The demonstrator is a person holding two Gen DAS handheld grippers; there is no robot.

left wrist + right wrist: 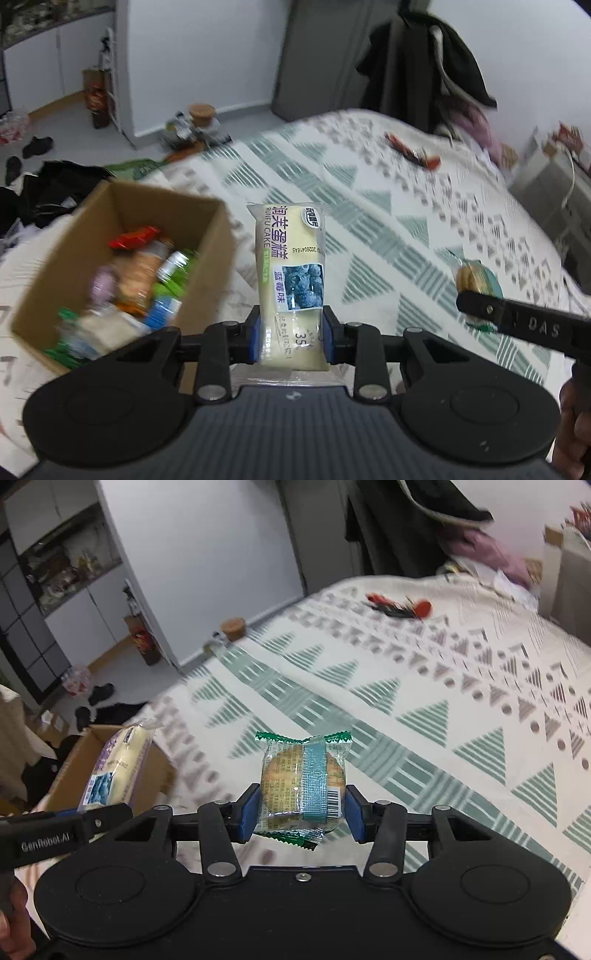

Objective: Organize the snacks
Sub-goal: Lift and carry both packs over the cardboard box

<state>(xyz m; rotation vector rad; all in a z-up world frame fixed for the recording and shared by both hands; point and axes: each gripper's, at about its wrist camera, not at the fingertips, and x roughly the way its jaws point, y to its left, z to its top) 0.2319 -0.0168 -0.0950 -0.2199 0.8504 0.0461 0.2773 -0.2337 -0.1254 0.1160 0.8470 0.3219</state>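
At centre frame in the left wrist view, the left hand-held gripper point(291, 339) is clenched on a cake packet point(290, 280), a long cream-coloured wrapper marked "RUNFU CAKE" with a blueberry picture. The packet stands upright between the blue pads point(255, 338), gripped near its lower end, its top pointing away from the camera. At lower left of that frame, a cardboard box point(207, 258) sits open on the bed point(369, 177); it holds a heap of mixed wrapped snacks point(136, 280), blurred beyond individual identification. The cake packet is beside the box, to its right in the frame, not over the opening.

At centre frame in the right wrist view, the right hand-held gripper point(301, 814) is clenched on a biscuit packet point(303, 786), a clear wrapper with green crimped ends and a teal band, showing a round biscuit inside. It is held off the patterned bedspread.

At upper right of both frames, a red and black wrapped item point(400, 605) lies on the bed, well apart from both grippers. Dark clothing point(424, 66) hangs beyond the far edge of the bed. Part of a hand point(14, 930) shows at the lower left corner of the right wrist view.
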